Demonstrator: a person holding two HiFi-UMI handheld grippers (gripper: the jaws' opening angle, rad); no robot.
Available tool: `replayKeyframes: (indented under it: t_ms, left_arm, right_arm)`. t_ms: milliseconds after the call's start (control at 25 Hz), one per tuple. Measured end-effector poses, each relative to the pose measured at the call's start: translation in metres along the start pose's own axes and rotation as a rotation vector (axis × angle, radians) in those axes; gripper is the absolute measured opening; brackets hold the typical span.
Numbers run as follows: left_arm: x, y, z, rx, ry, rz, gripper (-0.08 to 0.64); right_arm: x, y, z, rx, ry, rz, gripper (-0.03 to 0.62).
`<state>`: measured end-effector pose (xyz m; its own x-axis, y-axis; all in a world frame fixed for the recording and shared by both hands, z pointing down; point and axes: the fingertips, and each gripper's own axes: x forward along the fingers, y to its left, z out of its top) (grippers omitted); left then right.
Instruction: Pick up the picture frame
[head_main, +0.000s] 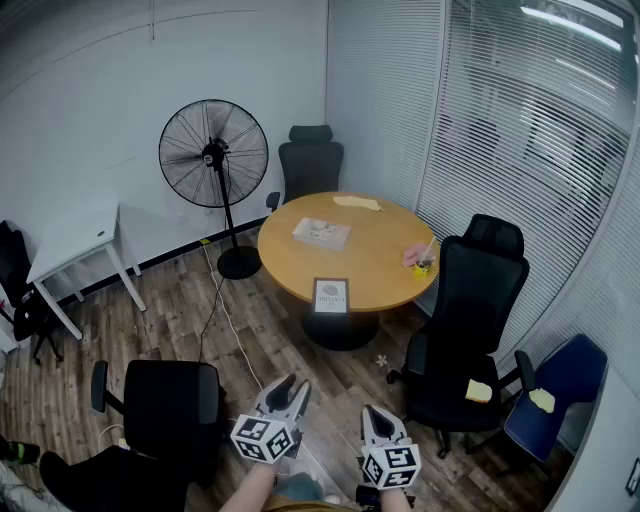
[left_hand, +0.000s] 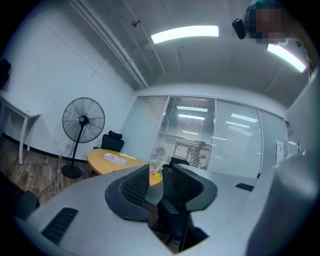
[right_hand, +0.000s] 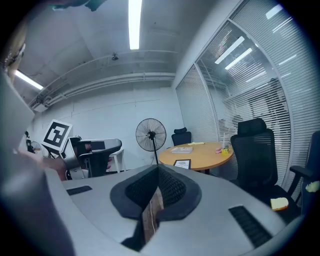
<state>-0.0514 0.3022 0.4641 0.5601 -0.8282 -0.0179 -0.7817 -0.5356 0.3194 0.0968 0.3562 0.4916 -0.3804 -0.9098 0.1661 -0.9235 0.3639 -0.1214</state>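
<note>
The picture frame (head_main: 331, 296) stands upright at the near edge of the round wooden table (head_main: 380, 262), dark-rimmed with a pale print; the right gripper view shows the picture frame (right_hand: 182, 163) small and far off. Both grippers hang low in the head view, well short of the table. My left gripper (head_main: 293, 390) has its jaws apart with nothing between them; through the gap of the left gripper (left_hand: 156, 186) I see a black chair. My right gripper (head_main: 372, 412) is shut and empty; the right gripper (right_hand: 157, 175) tips meet. The frame is hidden in the left gripper view.
A flat book (head_main: 321, 233), a yellow sheet (head_main: 357, 203) and a pink item (head_main: 415, 256) lie on the table. A standing fan (head_main: 213, 155) with a floor cable is left of it. Black office chairs (head_main: 472, 310) (head_main: 172, 405) (head_main: 309, 165), a blue chair (head_main: 560, 385) and a white desk (head_main: 75, 240) stand around.
</note>
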Motion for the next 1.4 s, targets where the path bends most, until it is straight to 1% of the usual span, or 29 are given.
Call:
replayKeyframes:
  t_ms: [80, 120, 200, 240, 280, 400, 520, 640, 800, 920, 1040, 1120, 1280, 1400]
  left_arm:
    - [-0.001, 0.003, -0.003, -0.036, 0.007, -0.004, 0.161]
    - [-0.001, 0.004, -0.004, -0.071, 0.007, -0.011, 0.161]
    - [-0.002, 0.01, -0.006, -0.165, 0.004, -0.034, 0.14]
    - [-0.002, 0.012, -0.007, -0.194, 0.007, -0.04, 0.14]
    - [-0.002, 0.014, -0.009, -0.198, 0.017, -0.04, 0.14]
    - [-0.004, 0.015, -0.015, -0.139, 0.058, -0.025, 0.141]
    - [-0.004, 0.018, -0.022, -0.105, 0.087, -0.005, 0.141]
    - [-0.003, 0.022, -0.027, -0.104, 0.105, 0.008, 0.141]
    - [0.007, 0.029, -0.024, -0.109, 0.105, 0.013, 0.141]
    - [0.02, 0.037, -0.026, -0.115, 0.107, 0.019, 0.14]
    - [0.044, 0.049, -0.032, -0.111, 0.111, 0.014, 0.14]
    - [0.062, 0.064, -0.035, -0.131, 0.105, 0.019, 0.14]
    - [0.109, 0.109, -0.034, -0.175, 0.095, 0.042, 0.14]
    - [0.157, 0.145, -0.033, -0.208, 0.107, 0.051, 0.14]
  right_arm:
    - [0.0, -0.002, 0.0, 0.008, 0.002, -0.001, 0.012]
    - [0.001, -0.002, 0.0, 0.01, 0.003, 0.0, 0.012]
    - [0.003, -0.001, 0.0, 0.009, 0.007, 0.006, 0.012]
    - [0.004, -0.001, -0.001, 0.007, 0.01, 0.006, 0.012]
    - [0.004, -0.001, -0.002, 0.005, 0.011, 0.003, 0.012]
    - [0.003, -0.003, -0.001, 0.01, 0.008, -0.003, 0.012]
    - [0.005, 0.0, -0.001, 0.049, -0.012, 0.037, 0.012]
    - [0.009, 0.002, -0.006, 0.042, -0.016, 0.063, 0.012]
    - [0.021, -0.005, -0.007, 0.05, 0.001, 0.046, 0.012]
    - [0.035, -0.019, -0.01, 0.062, 0.006, 0.028, 0.012]
    - [0.061, -0.039, -0.008, 0.06, 0.014, 0.009, 0.012]
    - [0.085, -0.052, -0.012, 0.062, 0.026, 0.014, 0.012]
    - [0.145, -0.072, -0.014, 0.051, 0.066, 0.022, 0.012]
    - [0.196, -0.089, -0.013, 0.029, 0.109, 0.021, 0.012]
